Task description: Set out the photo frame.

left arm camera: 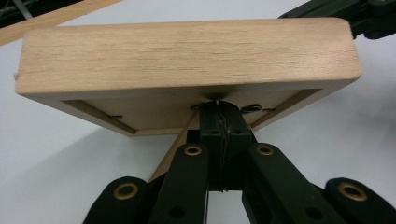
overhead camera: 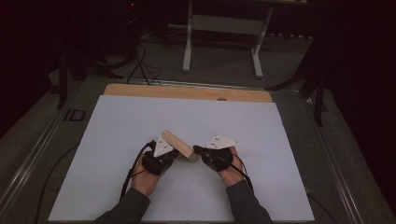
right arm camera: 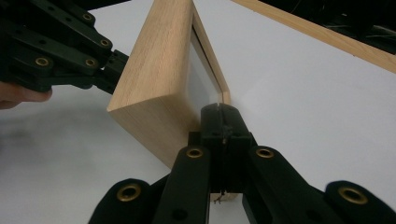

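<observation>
Wooden frame [overhead camera: 177,144] tilted on edge, mid-worktop, nearer front edge, on white sheet [overhead camera: 116,126]. Left gripper [left arm camera: 218,108] closed against frame's back rim; right gripper [right arm camera: 219,113] closed at frame's front edge, by glass. Hands [overhead camera: 144,179] behind both.

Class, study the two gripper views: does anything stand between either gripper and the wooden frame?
Nothing visible does. The left gripper and the right gripper both sit with closed jaws right against the wooden frame, on opposite sides.
</observation>
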Available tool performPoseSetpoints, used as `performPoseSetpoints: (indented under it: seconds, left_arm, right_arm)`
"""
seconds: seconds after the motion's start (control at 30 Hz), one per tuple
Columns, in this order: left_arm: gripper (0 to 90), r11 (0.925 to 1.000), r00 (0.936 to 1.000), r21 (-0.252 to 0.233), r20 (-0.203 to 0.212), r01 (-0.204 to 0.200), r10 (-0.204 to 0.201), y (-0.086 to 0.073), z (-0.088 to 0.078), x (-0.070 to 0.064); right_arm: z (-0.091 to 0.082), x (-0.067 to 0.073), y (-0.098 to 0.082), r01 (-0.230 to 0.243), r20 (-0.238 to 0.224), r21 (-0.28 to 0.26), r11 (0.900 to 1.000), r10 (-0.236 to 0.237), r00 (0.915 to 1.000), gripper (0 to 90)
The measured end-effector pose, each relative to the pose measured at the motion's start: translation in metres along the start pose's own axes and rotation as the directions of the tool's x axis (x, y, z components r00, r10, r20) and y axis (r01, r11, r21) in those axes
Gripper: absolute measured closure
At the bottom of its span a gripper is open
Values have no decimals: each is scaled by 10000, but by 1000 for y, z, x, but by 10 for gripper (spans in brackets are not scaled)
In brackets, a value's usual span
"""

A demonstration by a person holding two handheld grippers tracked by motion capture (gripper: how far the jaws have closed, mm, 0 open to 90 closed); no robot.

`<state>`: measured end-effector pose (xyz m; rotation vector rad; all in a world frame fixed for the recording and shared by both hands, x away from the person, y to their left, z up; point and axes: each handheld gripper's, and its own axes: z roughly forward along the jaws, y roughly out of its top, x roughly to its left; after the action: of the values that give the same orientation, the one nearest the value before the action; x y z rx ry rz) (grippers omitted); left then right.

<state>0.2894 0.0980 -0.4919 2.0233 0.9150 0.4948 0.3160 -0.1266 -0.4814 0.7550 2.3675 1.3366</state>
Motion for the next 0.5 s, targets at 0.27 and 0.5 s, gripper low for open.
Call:
performPoseSetpoints:
  seconds: [0.27,0.5]
  left_arm:
    - [894,10000,9998,16,-168,75,-75,-1,-1,3]
    - [894,9999,9998,3,-166,123,-123,-2,0,5]
  right_arm:
    - [1,5,1,107,-284,33,9999,-107,9995,897]
    - [2,8,1,203,-356,43,9998,-201,9992,897]
